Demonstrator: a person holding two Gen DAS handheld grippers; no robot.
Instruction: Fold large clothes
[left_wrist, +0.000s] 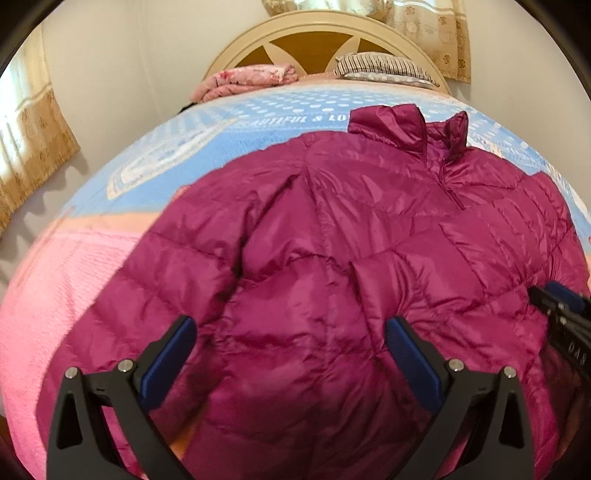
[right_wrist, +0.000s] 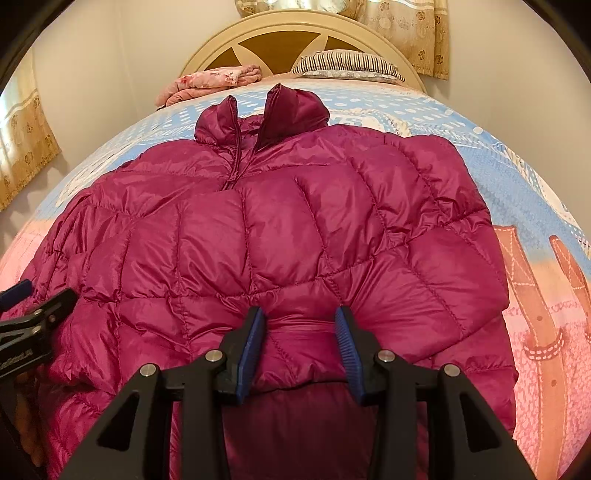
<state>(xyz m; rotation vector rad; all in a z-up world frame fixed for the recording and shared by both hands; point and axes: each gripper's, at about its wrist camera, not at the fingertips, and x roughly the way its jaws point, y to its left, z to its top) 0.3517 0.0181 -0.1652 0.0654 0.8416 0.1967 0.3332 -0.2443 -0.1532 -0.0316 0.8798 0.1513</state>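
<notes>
A magenta quilted puffer jacket (left_wrist: 332, 229) lies front up on the bed, collar toward the headboard; it also fills the right wrist view (right_wrist: 280, 229). My left gripper (left_wrist: 291, 336) hovers wide open over the jacket's lower left part, holding nothing. My right gripper (right_wrist: 301, 328) has its blue pads (right_wrist: 347, 343) pressed on a bunched fold of the jacket's lower hem. The right gripper shows at the right edge of the left wrist view (left_wrist: 565, 317), and the left gripper at the left edge of the right wrist view (right_wrist: 33, 314).
The bed has a blue and pink bedspread (left_wrist: 110, 236). A folded pink blanket (left_wrist: 243, 81) and a striped pillow (left_wrist: 384, 68) lie by the cream headboard (left_wrist: 314, 33). Curtains (left_wrist: 29, 147) hang on the left wall.
</notes>
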